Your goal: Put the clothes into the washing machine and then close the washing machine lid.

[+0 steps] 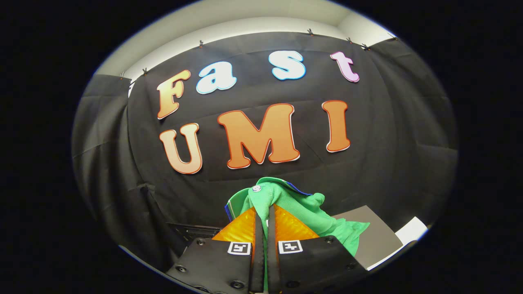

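Your gripper (pixel 263 212) is pinching the green garment (pixel 302 208) between both fingers, low in the frame's centre.

We seem to be in a staged recording booth: black cloth (pixel 388 134) clipped up as backdrop, a pale wall (pixel 229 28) showing above it.

Green garment (pixel 302 208) bunched, pinched between the closed jaws.

Jaws of the gripper (pixel 263 212) clamped together on a green garment (pixel 304 210), lifted before the black cloth wall (pixel 392 134), bunched above the fingertips, trailing right over a grey surface (pixel 378 237).
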`<state>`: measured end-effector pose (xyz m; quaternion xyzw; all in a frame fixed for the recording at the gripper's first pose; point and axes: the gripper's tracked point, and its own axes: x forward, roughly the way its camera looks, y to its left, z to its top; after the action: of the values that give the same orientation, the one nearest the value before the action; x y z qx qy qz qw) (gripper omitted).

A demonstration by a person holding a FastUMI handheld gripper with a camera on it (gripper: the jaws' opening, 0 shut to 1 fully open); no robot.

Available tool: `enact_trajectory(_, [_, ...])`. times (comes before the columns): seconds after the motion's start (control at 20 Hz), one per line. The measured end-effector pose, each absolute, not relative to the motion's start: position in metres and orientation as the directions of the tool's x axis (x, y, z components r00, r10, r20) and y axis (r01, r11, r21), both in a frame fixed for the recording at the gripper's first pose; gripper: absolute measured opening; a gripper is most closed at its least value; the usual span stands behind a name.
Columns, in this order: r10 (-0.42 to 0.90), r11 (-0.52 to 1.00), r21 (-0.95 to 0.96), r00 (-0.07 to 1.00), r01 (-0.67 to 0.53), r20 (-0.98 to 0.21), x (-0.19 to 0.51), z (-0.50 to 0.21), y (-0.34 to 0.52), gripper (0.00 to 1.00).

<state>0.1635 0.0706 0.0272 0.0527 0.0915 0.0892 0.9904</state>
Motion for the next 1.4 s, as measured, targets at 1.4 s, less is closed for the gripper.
enact_trajectory(1.4, [0.623,0.782,0.068,0.774,-0.619,-0.112,0.117,0.027,0.347,0.11])
